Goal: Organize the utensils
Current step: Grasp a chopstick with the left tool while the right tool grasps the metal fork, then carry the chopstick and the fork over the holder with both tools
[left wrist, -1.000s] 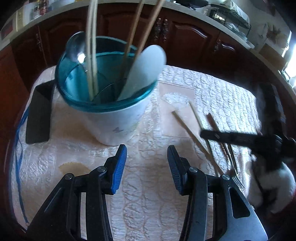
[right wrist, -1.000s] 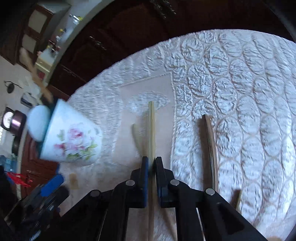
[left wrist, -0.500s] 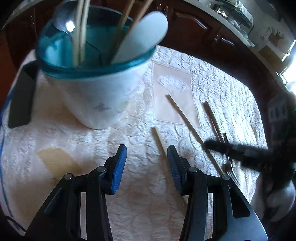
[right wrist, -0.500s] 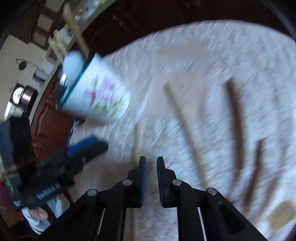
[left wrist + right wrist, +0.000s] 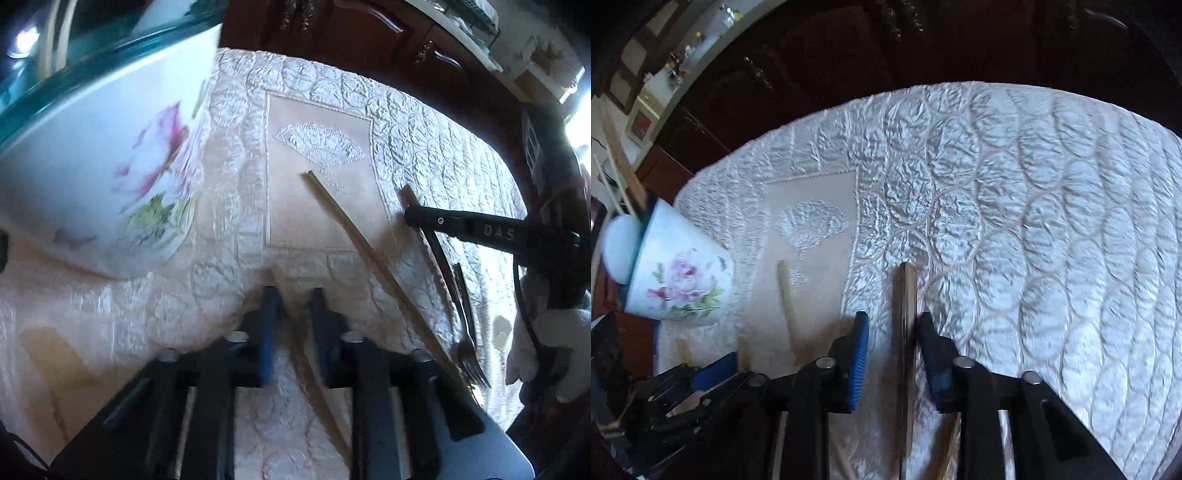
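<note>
A table under a white quilted cloth (image 5: 1015,206) carries a floral cup (image 5: 679,284), standing left of both tongs. A pale chopstick (image 5: 365,254) lies between the two tongs, a dark chopstick (image 5: 905,332) lies between the right tongs' fingers, and a fork (image 5: 463,325) lies beside it.

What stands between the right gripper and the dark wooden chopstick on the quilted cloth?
Nothing visible. The right gripper is open, and the dark wooden chopstick already lies between its fingers on the white quilted cloth, nearer the right one.
</note>
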Demonstrator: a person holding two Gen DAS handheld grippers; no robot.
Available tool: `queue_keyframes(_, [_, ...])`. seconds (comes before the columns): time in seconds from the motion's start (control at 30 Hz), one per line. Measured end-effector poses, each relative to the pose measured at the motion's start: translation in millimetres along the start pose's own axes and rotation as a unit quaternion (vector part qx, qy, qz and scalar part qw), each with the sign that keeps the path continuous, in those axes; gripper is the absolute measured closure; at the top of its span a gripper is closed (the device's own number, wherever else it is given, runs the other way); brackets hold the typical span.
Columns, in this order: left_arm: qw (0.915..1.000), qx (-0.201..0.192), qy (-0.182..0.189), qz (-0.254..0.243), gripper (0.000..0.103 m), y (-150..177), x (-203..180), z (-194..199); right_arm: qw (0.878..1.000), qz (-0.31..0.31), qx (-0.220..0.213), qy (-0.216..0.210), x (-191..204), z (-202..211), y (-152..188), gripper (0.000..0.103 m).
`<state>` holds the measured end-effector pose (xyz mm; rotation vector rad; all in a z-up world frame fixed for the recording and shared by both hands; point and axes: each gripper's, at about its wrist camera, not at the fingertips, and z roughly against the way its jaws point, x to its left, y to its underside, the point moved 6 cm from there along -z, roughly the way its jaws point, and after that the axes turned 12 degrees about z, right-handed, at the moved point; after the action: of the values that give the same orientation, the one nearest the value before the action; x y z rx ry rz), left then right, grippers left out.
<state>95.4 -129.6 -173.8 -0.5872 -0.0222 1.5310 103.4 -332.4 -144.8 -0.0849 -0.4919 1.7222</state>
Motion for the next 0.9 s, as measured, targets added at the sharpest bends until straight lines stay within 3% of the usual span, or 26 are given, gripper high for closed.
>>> queue_keyframes(0.03, [1.0000, 0.001, 0.006, 0.003, 0.095, -1.5, 0.8, -0.5, 1.000, 0.005, -0.002, 0.008, -0.7, -2.2, -2.7, 0.093])
queue_keyframes(0.17, [0.9997, -0.013, 0.019, 0.002, 0.099, -5.0, 5.6, 17.2, 1.000, 0.013, -0.018, -0.003, 11.0, 2.5, -12.0, 0.094])
queue_keyframes(0.4, [0.9956, -0.073, 0.051, -0.026, 0.099, -8.7, 1.3, 90.8, 0.995, 0.043, -0.085, -0.030, 29.7, 83.1, 0.1, 0.094])
queue_keyframes(0.67, [0.9869, -0.141, 0.060, -0.050, 0.099, -8.5, 4.6, 168.5, 0.983, 0.079, -0.163, -0.038, 63.0, 168.6, 18.2, 0.094])
queue_keyframes(0.9, [0.9821, -0.175, 0.054, -0.043, 0.099, -8.9, 15.5, 201.8, 0.976, 0.099, -0.188, -0.038, 86.9, 201.5, 13.2, 0.094])
